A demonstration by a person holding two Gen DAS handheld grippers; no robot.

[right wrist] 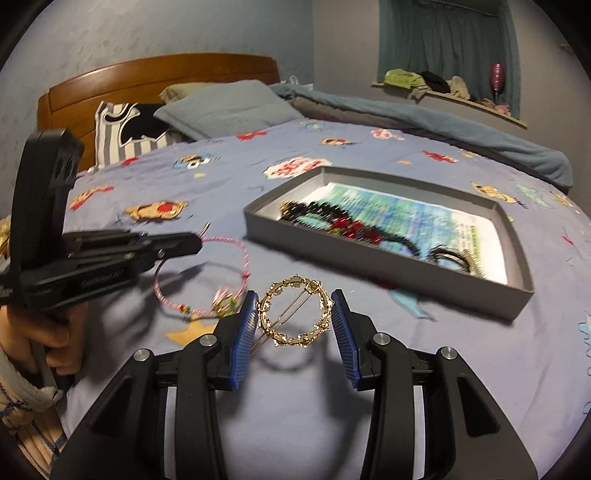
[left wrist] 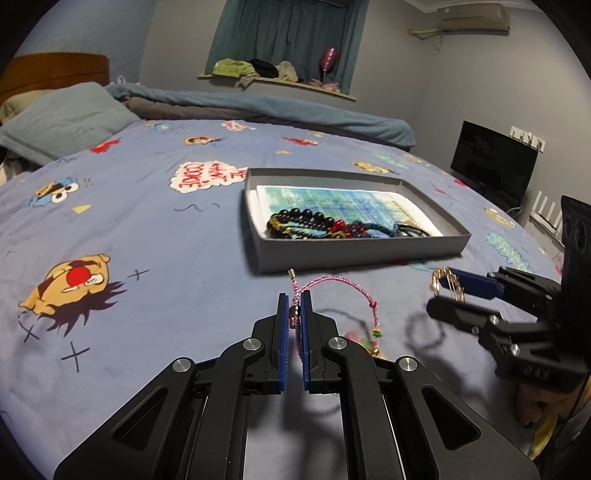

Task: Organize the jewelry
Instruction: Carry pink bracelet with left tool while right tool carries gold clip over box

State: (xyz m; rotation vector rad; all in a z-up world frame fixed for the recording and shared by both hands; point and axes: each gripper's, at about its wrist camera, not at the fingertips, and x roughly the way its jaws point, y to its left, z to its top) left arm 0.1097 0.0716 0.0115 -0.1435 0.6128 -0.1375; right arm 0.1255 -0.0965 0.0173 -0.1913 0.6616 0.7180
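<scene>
Jewelry sat in three places. Beaded bracelets (left wrist: 317, 221) lay bunched in the near left corner of the grey tray (left wrist: 354, 251), mid-frame in the left wrist view, on a printed blue-green paper liner (left wrist: 354, 201); its print was too small to read.

Left gripper (left wrist: 294, 306): fingers clenched on a pink braided cord bracelet (left wrist: 332, 282), pinched near its clasp end so the loop hung free to the right, clear of the bed sheet (left wrist: 147, 295). Judged: held by the cord to keep the charms from snagging.

Right gripper (right wrist: 293, 308): fingers spread wide yet pressing both sides of a gold ring-shaped hair clip (right wrist: 295, 312), grasping it across its width, lifted above its shadow at lower centre of the right wrist view. Judged: both pieces were carried toward the tray, just ahead.

Writing: red lettering in a white speech bubble (left wrist: 207, 177) on the sheet, upside down, seemed to read "COOKIE"; the rest uncertain. Embossed text on the left gripper's body (right wrist: 99, 282) was blurred, unreadable.

A dark monitor (left wrist: 493, 162) stood at right, an air conditioner (left wrist: 472, 18) at upper right.
</scene>
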